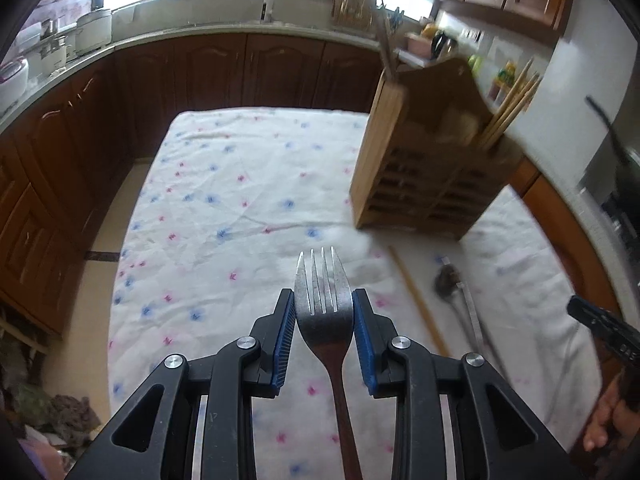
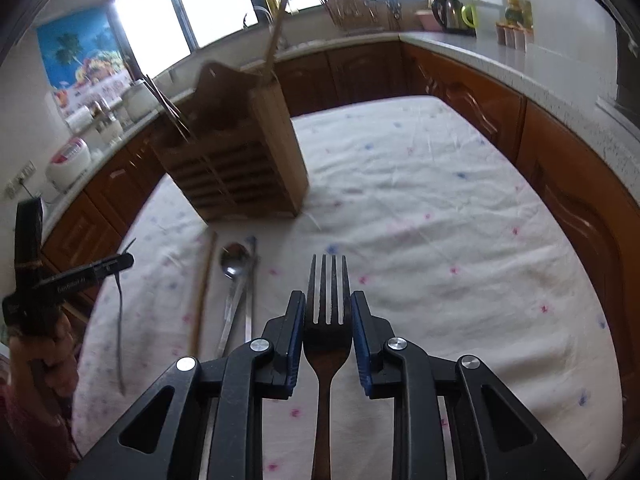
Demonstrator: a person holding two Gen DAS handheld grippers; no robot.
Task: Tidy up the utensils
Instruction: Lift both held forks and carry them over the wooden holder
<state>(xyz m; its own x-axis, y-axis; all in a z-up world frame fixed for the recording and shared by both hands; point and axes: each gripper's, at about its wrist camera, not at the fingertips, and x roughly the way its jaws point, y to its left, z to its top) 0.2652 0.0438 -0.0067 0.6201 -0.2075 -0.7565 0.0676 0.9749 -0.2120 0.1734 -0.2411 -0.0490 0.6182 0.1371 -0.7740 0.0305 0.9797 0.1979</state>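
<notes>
Both claws are clamped on forks and held above the cloth-covered counter (image 1: 240,184). Seen from the left wrist, the left claw (image 1: 324,312) pinches a metal fork (image 1: 323,292) by the sides of its head between 2 blue pads, with the 4 tines pointing forward past the fingertips and the dark handle running back between the fingers. Seen from the right wrist, the right claw (image 2: 328,316) grips a second fork (image 2: 327,300) the same way, tines forward, brown handle trailing back toward the camera. A wooden utensil holder (image 1: 416,168) stands upright on the white cloth with its pink and blue flower print; chopsticks (image 1: 512,100) stick up out of one end compartment. On the cloth just in front of the holder lie a single wooden chopstick (image 2: 202,292), a metal spoon (image 2: 234,264) with its bowl toward the holder, and a thin metal rod right beside the spoon. Each wrist view catches the other claw at its edge, with a hand (image 1: 604,420) around its grip.
</notes>
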